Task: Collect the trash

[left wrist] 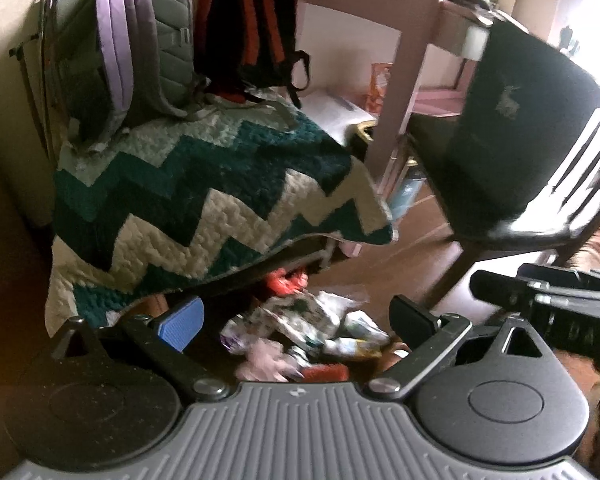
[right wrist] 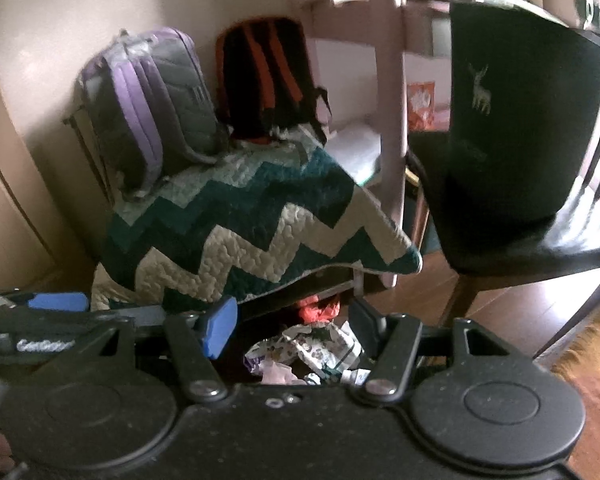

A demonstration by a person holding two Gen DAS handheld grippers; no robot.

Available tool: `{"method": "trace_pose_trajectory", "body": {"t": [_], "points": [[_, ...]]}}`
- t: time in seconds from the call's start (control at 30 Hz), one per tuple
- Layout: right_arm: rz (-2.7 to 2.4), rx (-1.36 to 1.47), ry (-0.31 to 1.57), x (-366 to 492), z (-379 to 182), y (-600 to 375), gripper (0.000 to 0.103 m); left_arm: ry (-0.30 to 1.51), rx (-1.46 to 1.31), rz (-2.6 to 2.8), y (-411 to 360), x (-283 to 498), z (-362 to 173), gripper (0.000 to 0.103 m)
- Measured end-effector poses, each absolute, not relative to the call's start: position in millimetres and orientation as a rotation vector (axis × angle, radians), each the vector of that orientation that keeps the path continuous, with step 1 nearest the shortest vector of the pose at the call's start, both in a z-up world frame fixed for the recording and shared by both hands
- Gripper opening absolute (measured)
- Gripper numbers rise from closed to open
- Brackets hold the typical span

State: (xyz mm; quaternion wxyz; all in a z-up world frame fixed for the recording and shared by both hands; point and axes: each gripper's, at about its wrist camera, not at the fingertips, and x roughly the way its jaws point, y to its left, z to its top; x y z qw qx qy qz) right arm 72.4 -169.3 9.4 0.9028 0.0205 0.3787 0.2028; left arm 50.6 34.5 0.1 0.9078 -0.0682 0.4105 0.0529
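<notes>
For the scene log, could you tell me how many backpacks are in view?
2: a purple-and-grey backpack on the zigzag blanket at left, and a black-and-orange backpack beside it, against the wall. Others may be hidden.

Backpacks [left wrist: 124,40] on zigzag quilt [left wrist: 204,196], dark chair [left wrist: 520,216]

A heap of crumpled wrappers and paper trash [left wrist: 308,332] lies on the wooden floor [left wrist: 412,236], near, under the edge of a zigzag quilted blanket [left wrist: 204,200]. On the blanket's far side stand a purple-and-grey backpack [left wrist: 124,48], left, and a black-and-orange backpack [left wrist: 252,36], right. A dark wooden chair [left wrist: 532,152] stands to the right.
</notes>
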Motion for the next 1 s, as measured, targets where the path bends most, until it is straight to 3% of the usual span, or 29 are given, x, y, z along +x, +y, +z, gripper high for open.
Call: {"method": "trace_pose_trajectory", "body": {"t": [0.37, 0.67, 1.0], "points": [[0.420, 0.021, 0.988, 212.6, -78.6, -133.9, 0.061, 1.004, -0.209, 0.219, 103.8, 142.5, -112.4, 0.100], [0.392, 0.064, 1.231, 328.9, -193.0, -98.4, 0.061, 1.234, -0.241, 0.160, 104.4, 208.9, -239.1, 0.100], [0.732, -0.658, 1.416, 328.6, -359.5, -68.6, 0.061, 1.506, -0.325, 0.175, 106.2, 244.6, -366.0, 0.100]]}}
